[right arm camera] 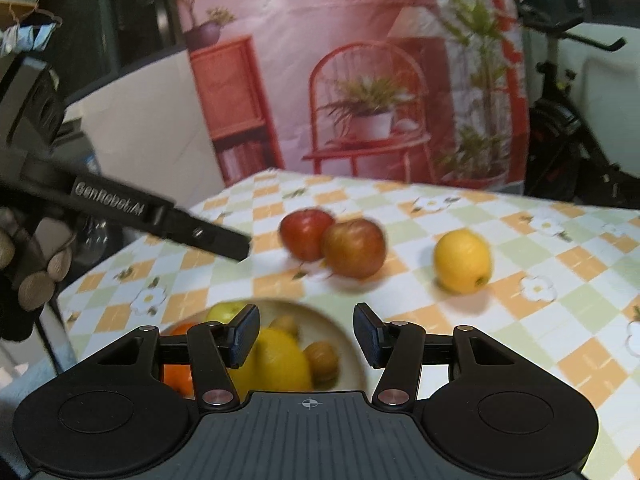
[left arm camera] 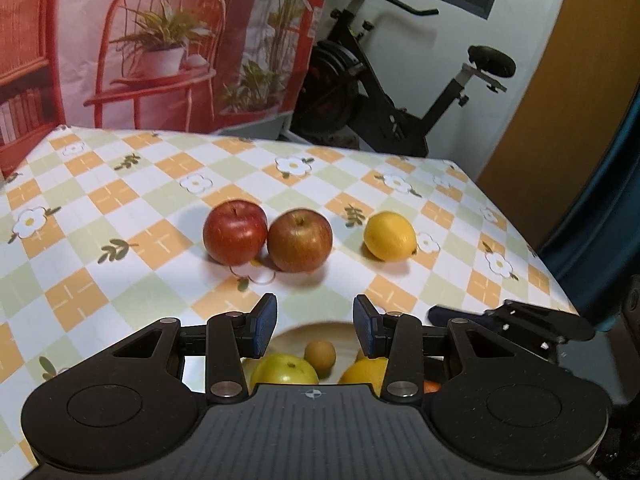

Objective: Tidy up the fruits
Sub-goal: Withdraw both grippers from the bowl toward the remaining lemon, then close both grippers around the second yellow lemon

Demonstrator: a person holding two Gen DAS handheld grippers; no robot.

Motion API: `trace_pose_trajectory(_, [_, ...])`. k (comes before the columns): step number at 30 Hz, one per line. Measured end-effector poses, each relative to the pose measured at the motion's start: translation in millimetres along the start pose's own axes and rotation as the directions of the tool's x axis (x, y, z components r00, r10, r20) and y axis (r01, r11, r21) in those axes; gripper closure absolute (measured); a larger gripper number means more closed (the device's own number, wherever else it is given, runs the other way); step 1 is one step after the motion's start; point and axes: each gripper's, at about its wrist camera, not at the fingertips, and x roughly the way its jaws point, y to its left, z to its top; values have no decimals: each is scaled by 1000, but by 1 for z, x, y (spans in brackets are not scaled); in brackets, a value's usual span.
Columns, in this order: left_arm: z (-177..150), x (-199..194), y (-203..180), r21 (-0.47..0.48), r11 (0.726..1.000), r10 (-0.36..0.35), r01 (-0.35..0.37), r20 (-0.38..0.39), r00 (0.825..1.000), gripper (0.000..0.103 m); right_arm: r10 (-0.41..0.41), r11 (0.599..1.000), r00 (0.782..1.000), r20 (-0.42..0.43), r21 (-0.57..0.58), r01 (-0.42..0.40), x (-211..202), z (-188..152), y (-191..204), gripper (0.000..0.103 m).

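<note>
Both the left gripper [left arm camera: 315, 322] and right gripper [right arm camera: 306, 330] are hovering with jaws spread and empty above the bowl [right arm camera: 348, 354], seemingly between placements; ahead of the jaws two apples [left arm camera: 235, 232] and a lemon [left arm camera: 390, 236] are awaiting collection, calling for a forward reach.

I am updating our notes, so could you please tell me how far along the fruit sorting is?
Partly done. The plate already holds a green apple, a large yellow citrus, an orange and small brown fruits. Nothing is in hand: the left hand-held gripper and right hand-held gripper are both open and empty. Left on the tablecloth: two red apples, touching, and a lemon.
</note>
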Motion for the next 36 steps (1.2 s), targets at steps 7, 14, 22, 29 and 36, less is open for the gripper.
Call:
trace_pose_trajectory(7, [5, 1, -8, 26, 999, 41, -42, 65, 997, 60, -120, 993, 986, 114, 7, 120, -7, 10, -35, 54])
trace_pose_trajectory(14, [17, 8, -19, 67, 996, 50, -59, 126, 991, 60, -213, 977, 966, 144, 12, 213, 4, 10, -78, 52])
trace_pose_trajectory(22, [40, 42, -26, 69, 997, 26, -32, 97, 995, 60, -193, 979, 975, 113, -49, 199, 42, 13, -94, 36])
trace_pose_trajectory(29, [46, 68, -32, 67, 998, 12, -16, 50, 999, 60, -188, 980, 981, 55, -63, 191, 68, 9, -101, 35])
trace_pose_trajectory(36, [54, 83, -22, -16, 999, -37, 37, 24, 999, 60, -132, 989, 990, 44, -63, 135, 70, 11, -111, 36])
